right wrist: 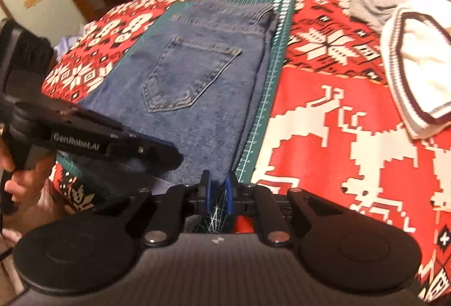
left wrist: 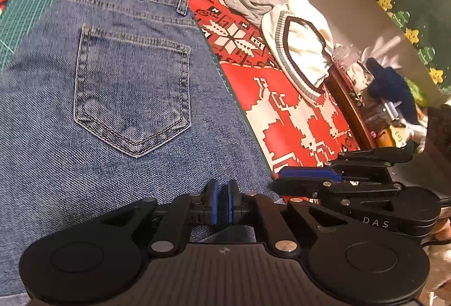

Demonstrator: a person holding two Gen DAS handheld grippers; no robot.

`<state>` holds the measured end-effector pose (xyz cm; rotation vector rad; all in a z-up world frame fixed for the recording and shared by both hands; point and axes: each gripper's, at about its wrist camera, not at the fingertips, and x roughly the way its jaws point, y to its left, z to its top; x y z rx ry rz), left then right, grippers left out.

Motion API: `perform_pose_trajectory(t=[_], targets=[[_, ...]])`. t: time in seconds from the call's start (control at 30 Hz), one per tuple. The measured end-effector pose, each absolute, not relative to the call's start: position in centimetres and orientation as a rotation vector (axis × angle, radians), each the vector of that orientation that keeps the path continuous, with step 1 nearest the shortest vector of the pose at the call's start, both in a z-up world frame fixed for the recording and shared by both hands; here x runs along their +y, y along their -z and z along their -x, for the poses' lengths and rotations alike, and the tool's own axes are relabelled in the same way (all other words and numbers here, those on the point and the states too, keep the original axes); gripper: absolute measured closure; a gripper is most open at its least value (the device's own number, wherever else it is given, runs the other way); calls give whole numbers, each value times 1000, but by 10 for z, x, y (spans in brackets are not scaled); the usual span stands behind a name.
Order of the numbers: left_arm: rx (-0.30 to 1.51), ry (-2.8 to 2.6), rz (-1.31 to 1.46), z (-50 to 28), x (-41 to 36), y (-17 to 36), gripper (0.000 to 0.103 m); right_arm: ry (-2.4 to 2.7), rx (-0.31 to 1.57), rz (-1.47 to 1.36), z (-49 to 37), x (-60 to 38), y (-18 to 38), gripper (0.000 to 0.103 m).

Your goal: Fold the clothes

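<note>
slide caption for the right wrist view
Folded jeans on a green cutting mat, right claw slightly open at the near edge.

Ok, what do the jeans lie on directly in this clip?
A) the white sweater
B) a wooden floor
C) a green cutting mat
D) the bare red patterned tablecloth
C: the green cutting mat with ruler marks borders the jeans, over the red patterned tablecloth.

Coarse blue denim jeans [left wrist: 112, 108], woven patterned tablecloth [left wrist: 296, 120], matt black plastic left gripper [left wrist: 222, 201], ribbed knit sweater [left wrist: 298, 43]
</note>
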<state>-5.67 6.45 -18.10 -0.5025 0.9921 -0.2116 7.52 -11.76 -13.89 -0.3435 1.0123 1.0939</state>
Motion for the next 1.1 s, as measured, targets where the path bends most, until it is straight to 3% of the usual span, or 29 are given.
perform_pose_trajectory(t=[0.17, 0.23, 0.37, 0.53, 0.63, 0.8, 1.1], targets=[[969, 166, 473, 62, 66, 168, 86, -1068, 978, 371, -63, -116, 133, 90], [951, 128, 436, 64, 66, 158, 82, -1066, 966, 377, -59, -115, 129, 73], [916, 46, 362, 68, 70, 139, 66, -1025, 927, 418, -53, -113, 116, 58], [911, -75, 280, 77, 77, 130, 47, -1018, 902, 413, -46, -105, 101, 21], [911, -153, 230, 83, 81, 127, 41, -1037, 897, 389, -39, -99, 95, 10], [973, -273, 204, 92, 94, 137, 35, -1013, 890, 388, -25, -85, 95, 1], [1044, -335, 259, 106, 116, 162, 32, -842, 834, 661, -2, -59, 129, 1]])
